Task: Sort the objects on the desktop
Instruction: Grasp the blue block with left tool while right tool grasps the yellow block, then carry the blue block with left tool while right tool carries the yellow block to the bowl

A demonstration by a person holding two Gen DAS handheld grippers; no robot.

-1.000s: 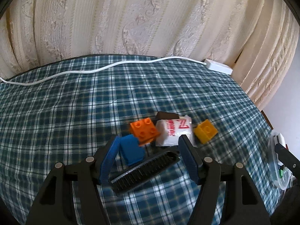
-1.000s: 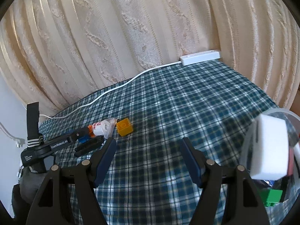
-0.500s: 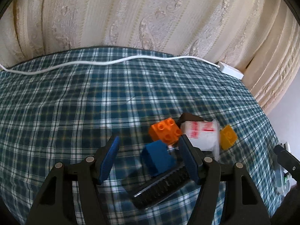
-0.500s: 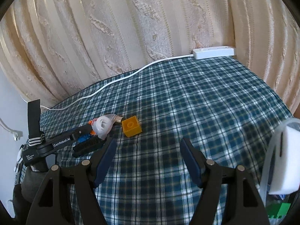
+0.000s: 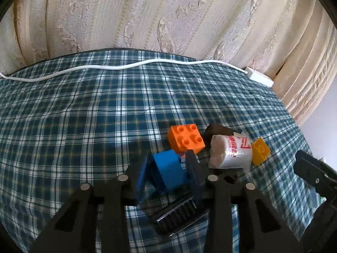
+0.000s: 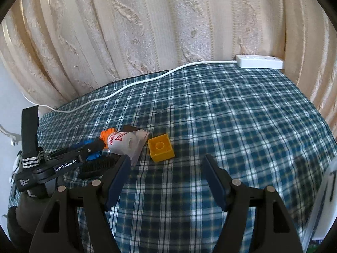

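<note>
My left gripper (image 5: 167, 168) is shut on a blue block (image 5: 168, 171), just above the plaid cloth. Around it lie an orange studded brick (image 5: 186, 139), a wrapped white roll with red print (image 5: 230, 151), a yellow brick (image 5: 260, 150), a dark brown item (image 5: 217, 129) and a black brush (image 5: 179, 216) under the fingers. My right gripper (image 6: 166, 174) is open and empty over the cloth, just in front of the yellow brick (image 6: 161, 149) and the white roll (image 6: 126, 142). The left gripper (image 6: 69, 158) shows at the left of the right wrist view.
A white cable (image 5: 105, 68) runs along the table's far edge to a white power strip (image 6: 259, 61). Cream curtains hang behind. A white container edge (image 6: 325, 196) stands at the right. The plaid cloth (image 6: 231, 113) covers the table.
My left gripper has shifted left and closed on the blue block. My right gripper has swung left toward the yellow brick, and the container has slid to the frame edge.
</note>
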